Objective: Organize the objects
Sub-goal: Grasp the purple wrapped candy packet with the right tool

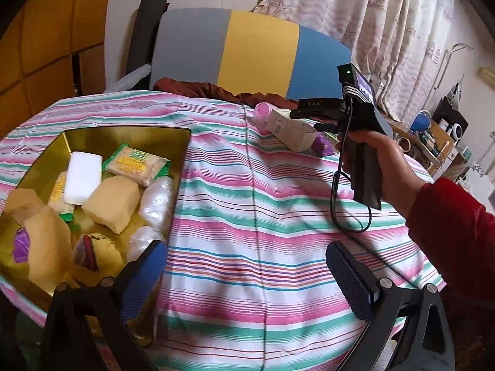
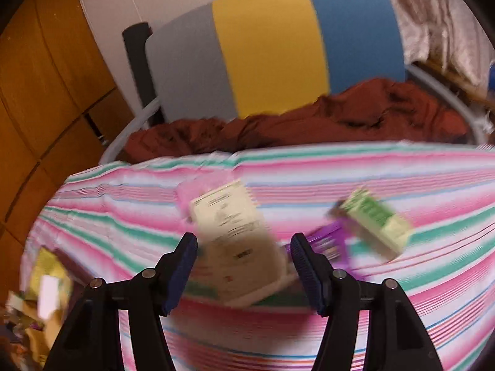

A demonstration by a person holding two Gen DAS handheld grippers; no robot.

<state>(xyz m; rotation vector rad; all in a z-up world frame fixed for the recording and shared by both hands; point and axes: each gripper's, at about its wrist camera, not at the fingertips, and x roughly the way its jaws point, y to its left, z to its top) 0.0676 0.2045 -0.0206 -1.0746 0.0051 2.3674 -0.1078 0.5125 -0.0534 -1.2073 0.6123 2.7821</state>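
A gold tin tray [image 1: 182,160] at the left of the striped tablecloth holds several items: a white block [image 1: 83,179], a green-edged snack pack [image 1: 137,164], tan sponges and clear bags. My left gripper [image 1: 247,278] is open and empty over the cloth, right of the tray. My right gripper [image 2: 244,266] is open, its fingers on either side of a beige carton [image 2: 235,238] that lies on the cloth. The carton also shows in the left wrist view [image 1: 290,130]. A pink bottle [image 1: 263,114], a purple packet [image 2: 328,241] and a green box [image 2: 374,219] lie near it.
A grey, yellow and blue chair back [image 1: 247,52] stands behind the table with rust-red cloth [image 2: 340,114] on its seat. Wooden cabinets [image 1: 46,31] are at the left, curtains and cluttered shelves [image 1: 439,136] at the right. The tray shows blurred in the right wrist view [image 2: 46,275].
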